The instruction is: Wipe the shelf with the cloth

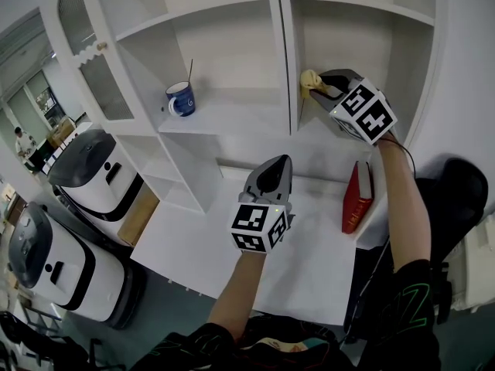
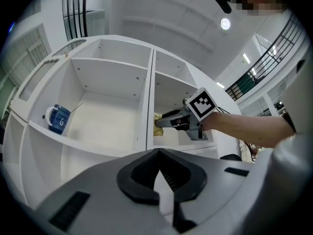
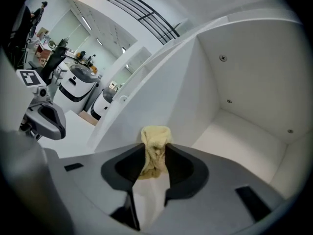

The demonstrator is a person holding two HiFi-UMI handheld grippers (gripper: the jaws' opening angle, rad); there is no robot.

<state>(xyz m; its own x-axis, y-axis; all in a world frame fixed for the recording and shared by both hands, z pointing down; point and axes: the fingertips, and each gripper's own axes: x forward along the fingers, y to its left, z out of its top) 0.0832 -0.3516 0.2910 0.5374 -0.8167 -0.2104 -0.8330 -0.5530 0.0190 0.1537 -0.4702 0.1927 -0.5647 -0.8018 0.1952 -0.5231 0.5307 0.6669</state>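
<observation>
A crumpled yellow cloth (image 1: 309, 79) is pinched in my right gripper (image 1: 319, 89), which reaches into the right-hand compartment of the white shelf unit (image 1: 232, 118). The cloth is close to the divider wall, just above the shelf floor. In the right gripper view the cloth (image 3: 155, 151) sticks up between the jaws of that gripper (image 3: 155, 156), with the compartment's white floor (image 3: 242, 148) beyond. My left gripper (image 1: 271, 168) hovers over the white desk, shut with nothing in it. In the left gripper view its closed tips (image 2: 157, 155) point at the shelf, and the cloth (image 2: 158, 125) shows there too.
A blue mug (image 1: 181, 99) with a stick in it stands in the left compartment. A red book (image 1: 356, 198) leans at the desk's right side. Two white robot units (image 1: 89, 178) stand on the floor to the left. The white desk (image 1: 201, 238) lies below the shelf.
</observation>
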